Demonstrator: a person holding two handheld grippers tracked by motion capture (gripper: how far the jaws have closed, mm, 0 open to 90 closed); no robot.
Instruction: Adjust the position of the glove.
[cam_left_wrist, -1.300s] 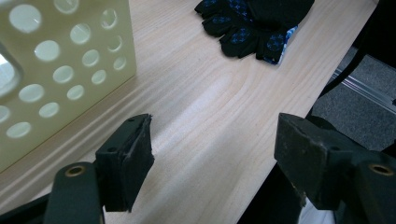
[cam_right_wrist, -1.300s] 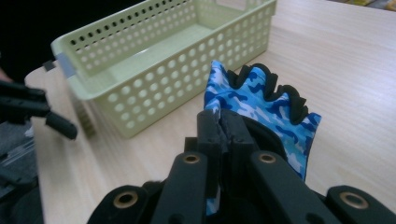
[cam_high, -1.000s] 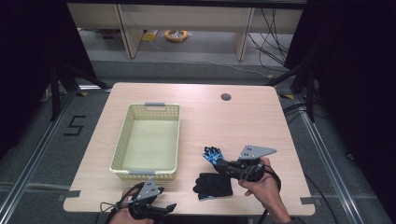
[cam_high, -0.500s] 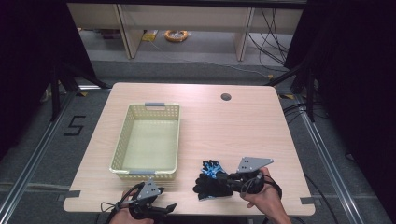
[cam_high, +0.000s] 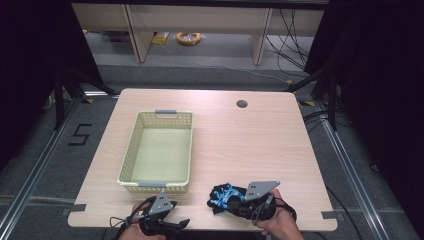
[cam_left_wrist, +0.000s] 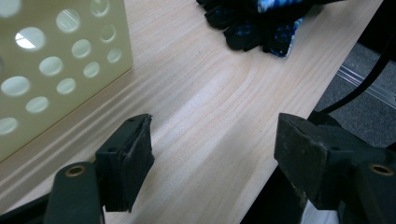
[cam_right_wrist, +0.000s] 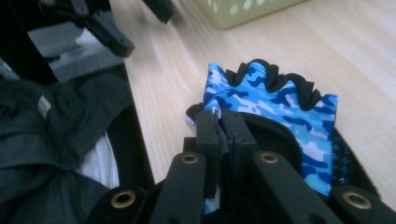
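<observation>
We clamp the right gripper (cam_right_wrist: 219, 123) on the blue glove (cam_right_wrist: 275, 105), at the counter's (cam_high: 240, 145) 5 o'clock; our left gripper (cam_left_wrist: 212, 154) stands wide, empty.

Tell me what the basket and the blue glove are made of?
The basket looks like pale yellow-green moulded plastic, smooth, with walls punched full of round holes. The glove looks like soft stretchy fabric: a blue camouflage print, black edging at its short finger openings, and it bunches where it is gripped.
</observation>
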